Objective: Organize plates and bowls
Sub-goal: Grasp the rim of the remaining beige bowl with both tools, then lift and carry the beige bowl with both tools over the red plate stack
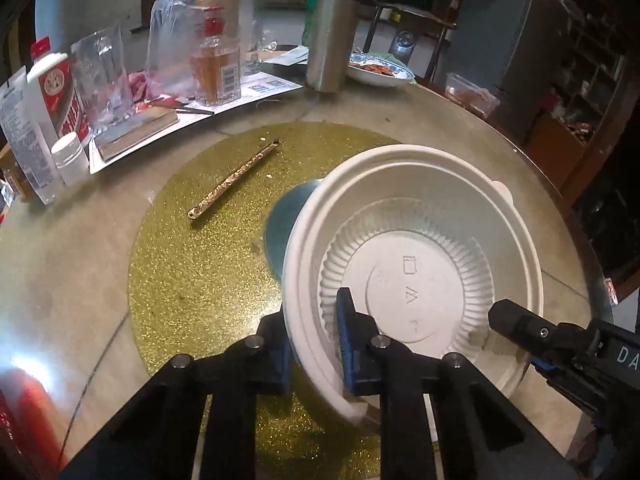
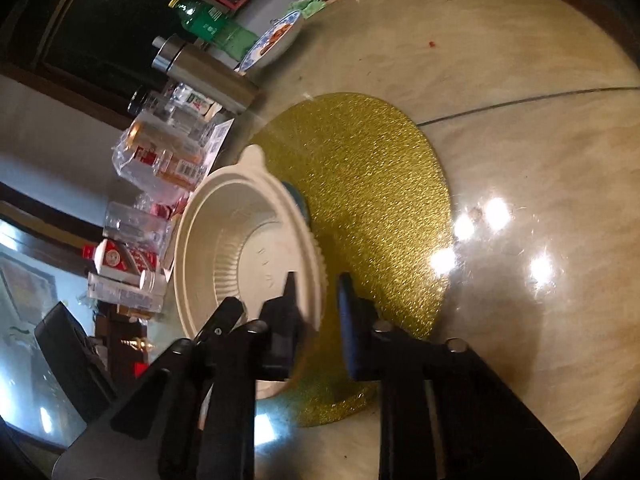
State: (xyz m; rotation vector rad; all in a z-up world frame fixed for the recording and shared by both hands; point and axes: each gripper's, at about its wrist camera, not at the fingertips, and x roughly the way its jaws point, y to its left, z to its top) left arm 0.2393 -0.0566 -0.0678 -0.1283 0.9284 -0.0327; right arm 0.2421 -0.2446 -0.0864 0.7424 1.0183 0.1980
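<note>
The left tongs point(image 1: 316, 328) are clamped on the near left rim of the white plastic bowl point(image 1: 416, 276), one blue pad inside and one outside the wall, and the right tongs point(image 2: 316, 300) pinch the bowl's rim on the opposite side in the same way. The bowl sits tilted over the edge of the gold glitter mat point(image 1: 200, 272) near the middle of the round worktop point(image 1: 460, 120), partly covering a dark teal plate point(image 1: 288, 216). Bottles, a glass jug and a steel flask point(image 1: 330, 36) crowd the worktop's far edge.
</note>
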